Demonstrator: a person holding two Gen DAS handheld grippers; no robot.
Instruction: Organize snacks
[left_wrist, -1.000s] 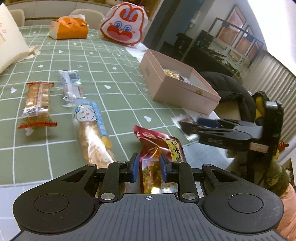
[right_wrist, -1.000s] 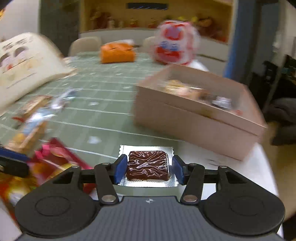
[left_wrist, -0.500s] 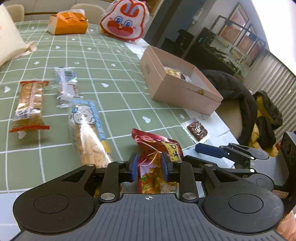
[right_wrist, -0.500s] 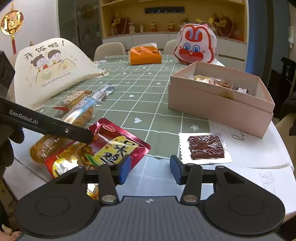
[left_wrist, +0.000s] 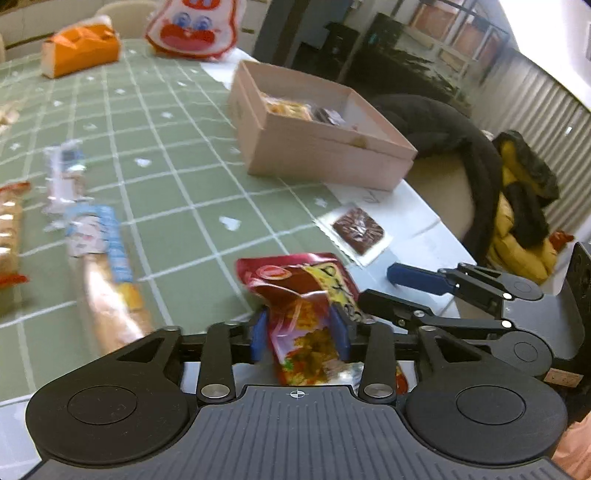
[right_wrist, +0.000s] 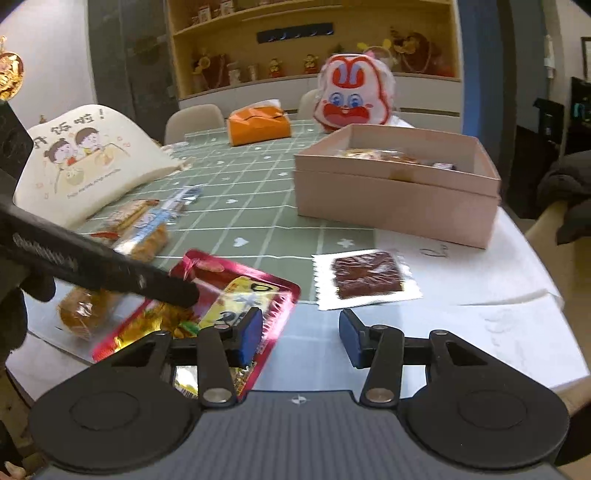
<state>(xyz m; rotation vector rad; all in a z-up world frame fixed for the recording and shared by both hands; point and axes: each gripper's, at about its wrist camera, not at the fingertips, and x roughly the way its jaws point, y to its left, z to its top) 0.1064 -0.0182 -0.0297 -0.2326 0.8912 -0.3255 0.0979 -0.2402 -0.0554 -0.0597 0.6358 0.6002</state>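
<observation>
Two risks noted: left gripper (left_wrist: 300, 334) opening around red snack bag (left_wrist: 306, 295) at table edge, could slide off; right gripper (right_wrist: 301, 338) open, empty, may snag it.

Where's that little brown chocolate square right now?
The chocolate square lies flat on the table's near edge, in front of the pink box and right of the red snack bag, no gripper touching it.

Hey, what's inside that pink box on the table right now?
The pink box holds a golden snack packet and a small dark wrapped one; its near wall hides the rest.
</observation>
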